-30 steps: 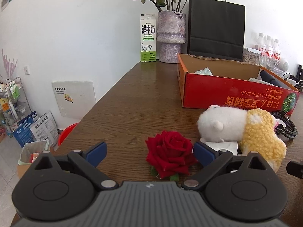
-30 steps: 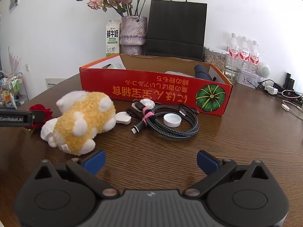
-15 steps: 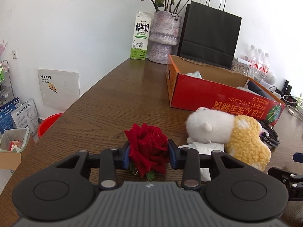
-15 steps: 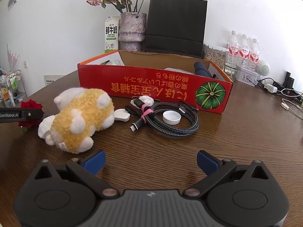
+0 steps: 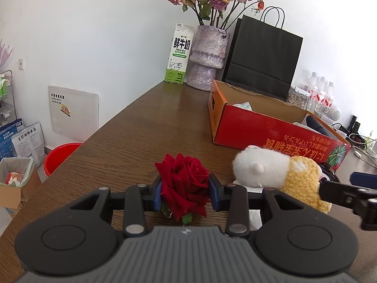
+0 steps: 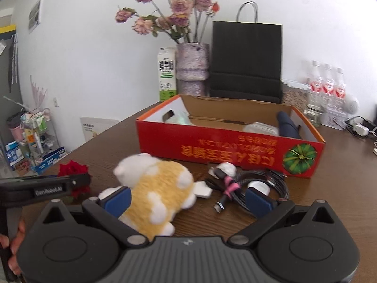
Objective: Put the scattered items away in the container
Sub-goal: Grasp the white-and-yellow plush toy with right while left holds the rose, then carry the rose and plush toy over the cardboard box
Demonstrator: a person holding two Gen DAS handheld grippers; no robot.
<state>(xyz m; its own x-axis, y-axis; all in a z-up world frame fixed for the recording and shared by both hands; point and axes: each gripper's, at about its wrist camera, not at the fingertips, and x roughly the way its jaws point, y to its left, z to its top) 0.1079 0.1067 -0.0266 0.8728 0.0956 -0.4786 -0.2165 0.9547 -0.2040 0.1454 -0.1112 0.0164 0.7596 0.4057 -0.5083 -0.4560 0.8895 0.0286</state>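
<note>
The milk carton [image 5: 178, 57] reads "FRESH MILK"; the left tool [image 6: 48, 190] "GenRobot.AI"

Left gripper [image 5: 185, 194] clamped; right gripper [image 6: 188, 200] spread wide.

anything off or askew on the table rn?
Mostly expected clutter. The white-and-yellow plush toy lies on its side, and the red cardboard box sits with its print upside down. The left claw grips the red rose; the right claw is open.
</note>
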